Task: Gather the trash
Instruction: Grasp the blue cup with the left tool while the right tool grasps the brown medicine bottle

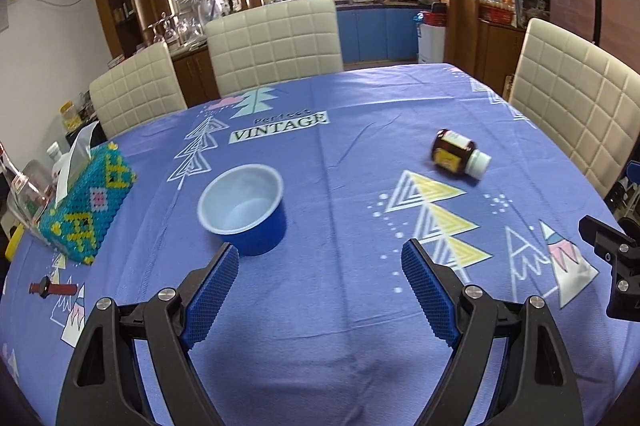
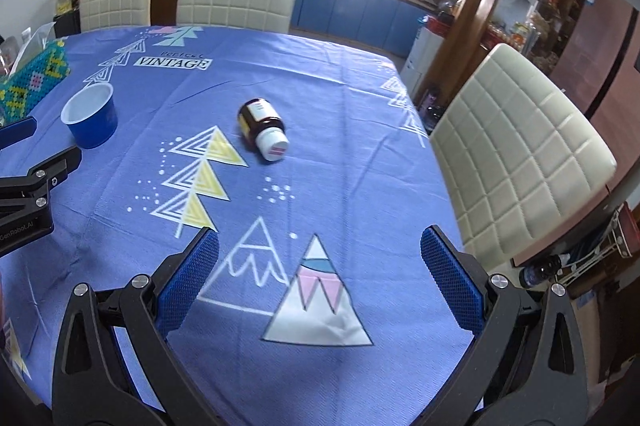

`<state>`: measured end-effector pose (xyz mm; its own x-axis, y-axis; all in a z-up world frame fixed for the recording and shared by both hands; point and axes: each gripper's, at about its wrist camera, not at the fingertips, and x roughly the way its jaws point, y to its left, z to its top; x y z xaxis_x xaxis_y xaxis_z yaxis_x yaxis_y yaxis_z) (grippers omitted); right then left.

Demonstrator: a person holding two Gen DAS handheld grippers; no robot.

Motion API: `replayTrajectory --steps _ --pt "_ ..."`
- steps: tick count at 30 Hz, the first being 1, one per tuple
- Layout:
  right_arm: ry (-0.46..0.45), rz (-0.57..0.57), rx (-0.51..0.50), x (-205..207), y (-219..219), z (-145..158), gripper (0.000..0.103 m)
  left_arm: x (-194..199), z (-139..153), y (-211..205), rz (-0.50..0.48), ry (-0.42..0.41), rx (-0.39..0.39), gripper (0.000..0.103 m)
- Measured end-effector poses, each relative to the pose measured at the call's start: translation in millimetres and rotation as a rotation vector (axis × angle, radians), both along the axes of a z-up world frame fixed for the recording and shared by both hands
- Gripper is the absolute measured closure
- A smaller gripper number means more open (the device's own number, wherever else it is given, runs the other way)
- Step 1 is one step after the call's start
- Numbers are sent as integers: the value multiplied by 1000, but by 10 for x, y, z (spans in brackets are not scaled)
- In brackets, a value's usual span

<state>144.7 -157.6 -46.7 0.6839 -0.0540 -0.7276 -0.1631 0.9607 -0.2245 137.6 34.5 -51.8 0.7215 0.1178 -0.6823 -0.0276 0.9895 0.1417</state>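
Both the left gripper (image 1: 320,254) and right gripper (image 2: 320,246) hover spread wide and empty above the tablecloth (image 1: 340,306). The blue cup (image 1: 244,205) stands just ahead of the left; the brown bottle (image 2: 262,131) lies on its side and may roll if nudged off-centre.

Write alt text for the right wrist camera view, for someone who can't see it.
An open right gripper hovers empty over a blue patterned tablecloth, facing a brown bottle lying on its side, white cap toward the camera. A blue cup stands upright at far left, beside the left gripper.
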Motion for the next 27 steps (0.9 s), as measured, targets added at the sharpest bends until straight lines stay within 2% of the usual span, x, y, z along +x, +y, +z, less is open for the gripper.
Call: replayTrajectory --steps 11,17,27 --pt "65 53 -19 443 459 -256 3 299 -220 461 56 49 8 22" --pt "108 56 -40 746 642 -450 3 580 -400 701 81 98 -15 22" --pt "160 35 -53 1236 697 -659 3 1031 -624 784 64 155 -19 22"
